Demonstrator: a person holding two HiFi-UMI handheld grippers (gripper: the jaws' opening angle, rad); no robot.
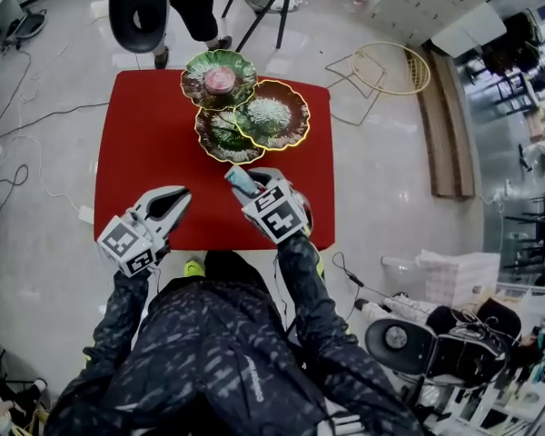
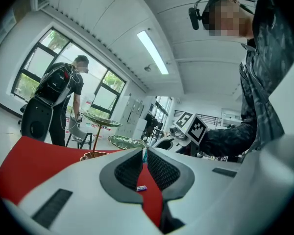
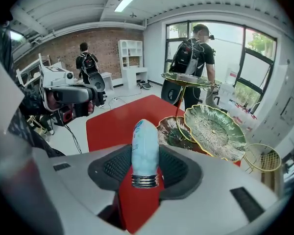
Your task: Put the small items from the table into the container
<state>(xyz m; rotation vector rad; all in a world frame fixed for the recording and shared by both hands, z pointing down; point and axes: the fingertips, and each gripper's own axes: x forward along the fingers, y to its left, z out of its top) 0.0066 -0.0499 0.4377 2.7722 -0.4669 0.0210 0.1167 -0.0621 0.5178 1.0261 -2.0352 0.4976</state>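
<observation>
Tube, pale blue and clamped mid-body in your right gripper at frame centre, hovers just below the leaf-shaped dishes, apparently for dropping in, while your left gripper hangs clenched and empty at lower left.

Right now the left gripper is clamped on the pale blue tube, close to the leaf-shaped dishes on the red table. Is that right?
Not quite. The right gripper is the one clamped on the pale blue tube, as the right gripper view shows. The left gripper is shut with nothing held. The rest stands: the tube is close to the leaf-shaped dishes on the red table.
</observation>
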